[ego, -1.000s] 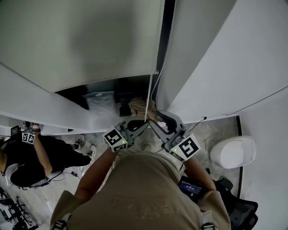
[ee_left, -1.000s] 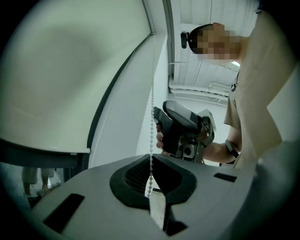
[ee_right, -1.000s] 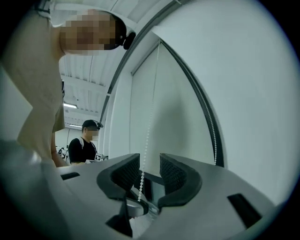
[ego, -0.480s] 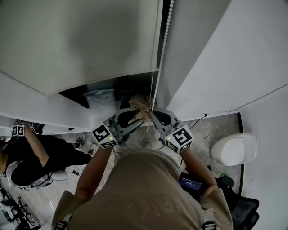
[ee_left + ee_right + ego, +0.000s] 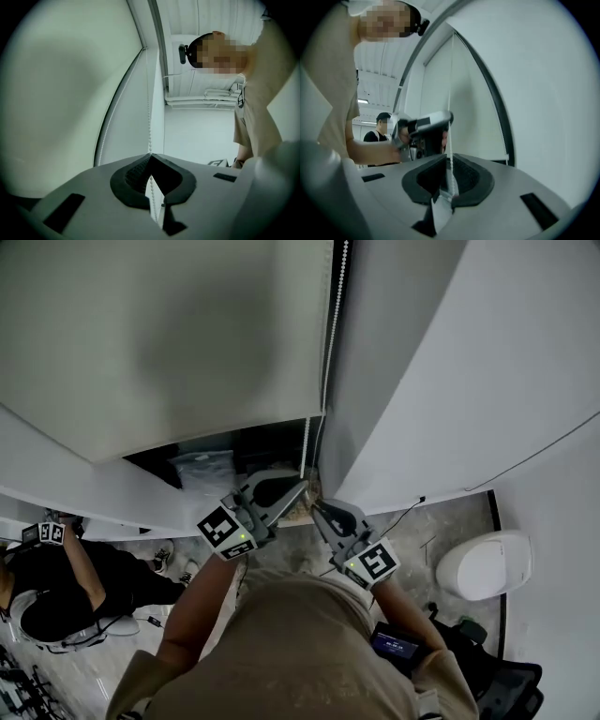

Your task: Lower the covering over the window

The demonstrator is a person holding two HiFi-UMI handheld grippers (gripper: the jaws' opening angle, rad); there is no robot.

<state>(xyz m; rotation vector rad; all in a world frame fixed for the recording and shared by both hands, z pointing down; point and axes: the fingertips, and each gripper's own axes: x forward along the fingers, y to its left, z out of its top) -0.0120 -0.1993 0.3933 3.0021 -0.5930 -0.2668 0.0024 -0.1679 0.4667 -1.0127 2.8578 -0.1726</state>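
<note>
My sand-coloured shirt fills the bottom of the head view, and both my forearms reach out from it toward the wall. My right gripper is the lower of the two. Its jaws have only just come together and now meet on the bead chain, which passes between the black pads and runs straight up. My left gripper sits just above it on the same strand. Its jaws have also just been closing, and they pinch the chain at their tips. In the right gripper view the chain leads from my right jaws up to the nose of the left gripper.

Beyond the tips the chain climbs beside the dark frame at the window's right edge. The roller blind, pale grey-green, hangs to the left of the chain and covers most of the window. Under its bottom edge a dark strip of opening lies uncovered.

Far below, another person in dark clothes is seated at the left. A white rounded object stands by the right wall.
</note>
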